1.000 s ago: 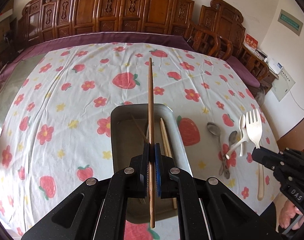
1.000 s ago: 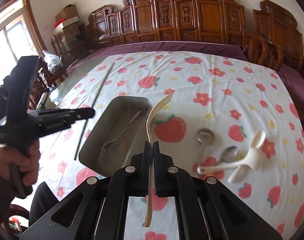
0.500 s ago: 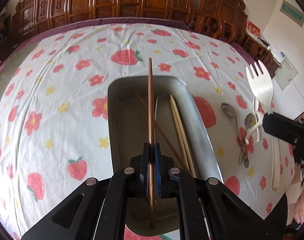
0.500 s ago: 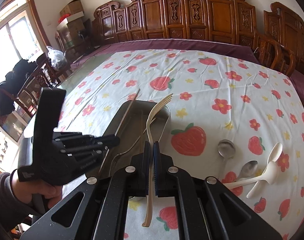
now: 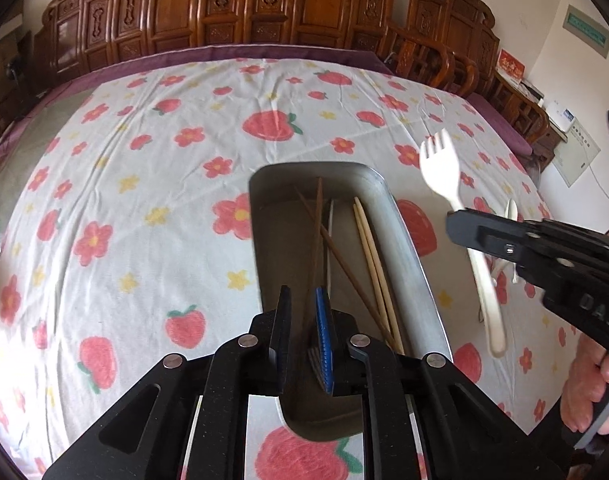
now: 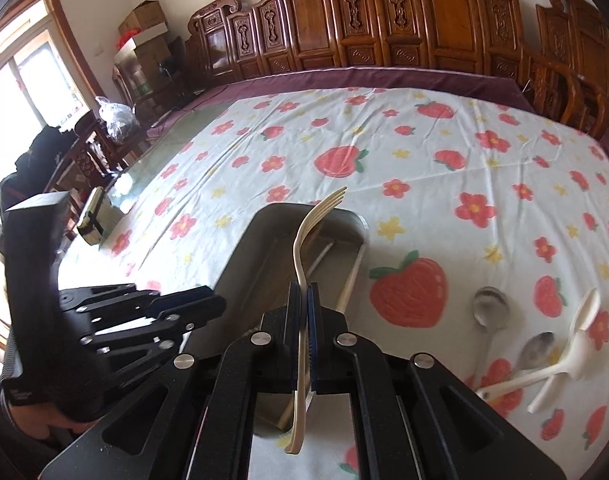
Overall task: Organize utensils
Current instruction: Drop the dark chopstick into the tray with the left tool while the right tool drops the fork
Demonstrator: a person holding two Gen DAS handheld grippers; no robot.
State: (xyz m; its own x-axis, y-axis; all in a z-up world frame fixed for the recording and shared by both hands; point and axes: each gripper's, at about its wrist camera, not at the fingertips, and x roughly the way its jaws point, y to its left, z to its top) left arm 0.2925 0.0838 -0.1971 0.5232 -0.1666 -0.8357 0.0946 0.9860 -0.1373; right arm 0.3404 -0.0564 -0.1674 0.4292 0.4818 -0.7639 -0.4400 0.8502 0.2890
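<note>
Strawberry-print tablecloth [image 5: 152,184] under metal tray [image 5: 404,232], cream fork [image 6: 302,264] in right gripper [image 6: 303,300].

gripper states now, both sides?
Left gripper: open, over the metal tray, holding nothing.
Right gripper: closed on the cream fork.
</note>
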